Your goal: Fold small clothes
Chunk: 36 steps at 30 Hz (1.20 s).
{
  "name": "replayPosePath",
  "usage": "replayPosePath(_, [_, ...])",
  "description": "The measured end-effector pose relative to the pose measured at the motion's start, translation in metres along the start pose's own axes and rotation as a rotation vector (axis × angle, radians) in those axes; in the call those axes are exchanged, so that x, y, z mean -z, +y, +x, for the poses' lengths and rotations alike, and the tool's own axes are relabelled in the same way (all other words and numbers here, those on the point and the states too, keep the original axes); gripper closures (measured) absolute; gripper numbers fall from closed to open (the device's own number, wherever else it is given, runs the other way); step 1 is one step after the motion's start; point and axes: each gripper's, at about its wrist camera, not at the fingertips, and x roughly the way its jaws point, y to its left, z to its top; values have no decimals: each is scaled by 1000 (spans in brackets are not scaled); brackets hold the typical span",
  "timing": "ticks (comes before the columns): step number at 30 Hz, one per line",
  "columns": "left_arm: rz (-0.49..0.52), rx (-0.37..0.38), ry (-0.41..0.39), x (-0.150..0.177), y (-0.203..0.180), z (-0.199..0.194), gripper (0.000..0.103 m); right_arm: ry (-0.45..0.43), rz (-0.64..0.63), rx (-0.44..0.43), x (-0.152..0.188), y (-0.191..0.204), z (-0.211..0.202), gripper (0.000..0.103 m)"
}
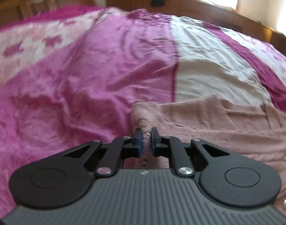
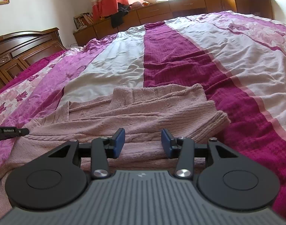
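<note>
Two grippers work a pink sweater (image 2: 143,112) spread on a striped bedspread (image 2: 180,56).

Low in the left wrist view, the left gripper (image 1: 146,137) is clenched on a bunched knit edge of the sweater, the fabric pinched between its blue pads (image 1: 138,140); the rest of the garment lies flat toward the lower right of that blurred frame. In the right wrist view, the right gripper (image 2: 143,140) is released, jaws spread wide just above the sweater at lower centre, gripping nothing. Part of the left gripper pokes in at the left edge, touching the sweater. A wooden headboard (image 2: 21,46) stands at upper left.
</note>
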Motion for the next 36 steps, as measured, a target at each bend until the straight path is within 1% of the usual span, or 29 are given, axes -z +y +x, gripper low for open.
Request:
replayPosePath(2, [-32,31,37,1,8,6,90,1,-8,-2,1,1,-1,52])
replayPosePath(7, [-9,54,35,-2,4,-7,87,8,-7,-1,0,0,-7,52])
replayPosePath(10, [6,68,39,-1,3,-24,87,11,-13,12,-2,0,-16,52])
replayPosePath(11, [21,70,38,0,3,-31,85,14,-16,18,-2,0,-19,52])
replayPosePath(12, [38,66,35,2,2,-39,80,16,-16,19,-2,0,-22,52])
replayPosePath(15, [99,55,21,11,-2,-64,69,26,0,8,0,-2,-33,52])
replayPosePath(19, [200,35,13,27,-8,-92,66,45,2,-7,6,-3,-47,51])
replayPosePath(21, [237,34,12,36,-12,-102,63,49,-14,-2,11,-2,-55,50])
replayPosePath(25, [344,38,15,56,-26,-114,62,60,-19,9,20,-5,-65,50])
replayPosePath(29, [446,29,25,74,-42,-111,62,74,-2,19,28,-12,-67,50])
replayPosePath(31, [478,7,20,80,-49,-105,62,73,2,26,31,-15,-65,50])
replayPosePath(34, [503,-63,-18,86,-54,-94,60,74,-8,34,32,-17,-63,50])
replayPosePath(35, [497,-78,-25,85,-53,-91,63,75,-7,34,33,-17,-63,50])
replayPosePath(36, [484,-87,-32,85,-52,-89,79,75,-6,33,33,-18,-62,50])
